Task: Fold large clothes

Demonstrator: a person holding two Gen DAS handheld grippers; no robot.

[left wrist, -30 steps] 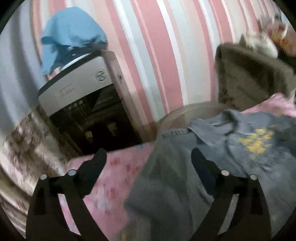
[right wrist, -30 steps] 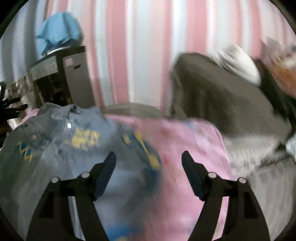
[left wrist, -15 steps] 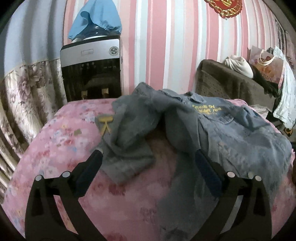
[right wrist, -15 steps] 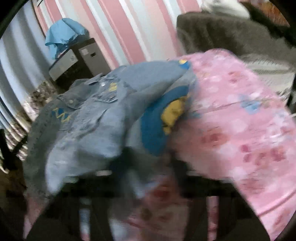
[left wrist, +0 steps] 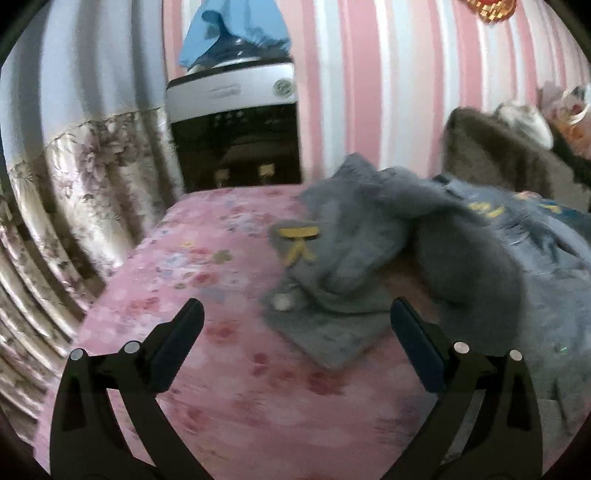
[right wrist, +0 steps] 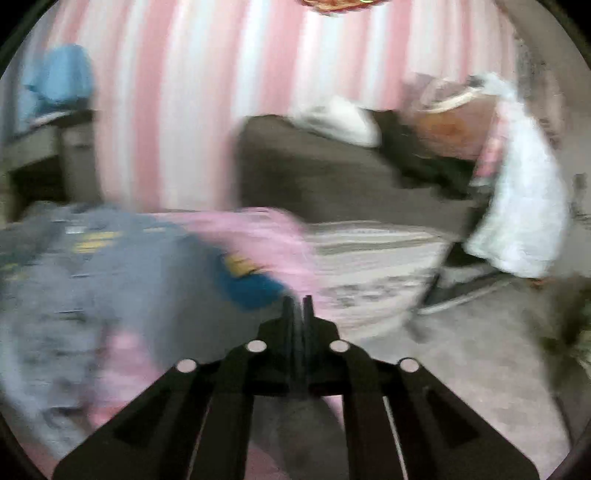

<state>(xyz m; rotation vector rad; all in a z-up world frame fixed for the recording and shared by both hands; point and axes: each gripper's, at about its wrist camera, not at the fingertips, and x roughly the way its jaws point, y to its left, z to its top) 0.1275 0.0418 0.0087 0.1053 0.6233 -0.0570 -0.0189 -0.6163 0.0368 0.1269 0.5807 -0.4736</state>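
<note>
A grey-blue denim jacket [left wrist: 436, 258] with yellow lettering lies crumpled on the pink floral bed [left wrist: 207, 280]. One sleeve end with a yellow mark [left wrist: 295, 240] points left. My left gripper [left wrist: 295, 332] is open and empty, just in front of the sleeve's edge. In the blurred right wrist view the jacket [right wrist: 122, 266] lies at the left with a blue and yellow patch [right wrist: 251, 280]. My right gripper [right wrist: 297, 301] is shut, and grey fabric [right wrist: 306, 428] hangs below its fingers; whether they pinch it is unclear.
A black and white appliance [left wrist: 236, 122] with a blue cloth [left wrist: 232, 33] on top stands behind the bed by the striped wall. A floral curtain [left wrist: 74, 192] hangs left. A brown sofa [right wrist: 314, 173] with clothes and a white garment [right wrist: 517, 192] stands right.
My left gripper has moved closer to the jacket's sleeve and a little left. My right gripper has shut and swung right, away from the middle of the jacket.
</note>
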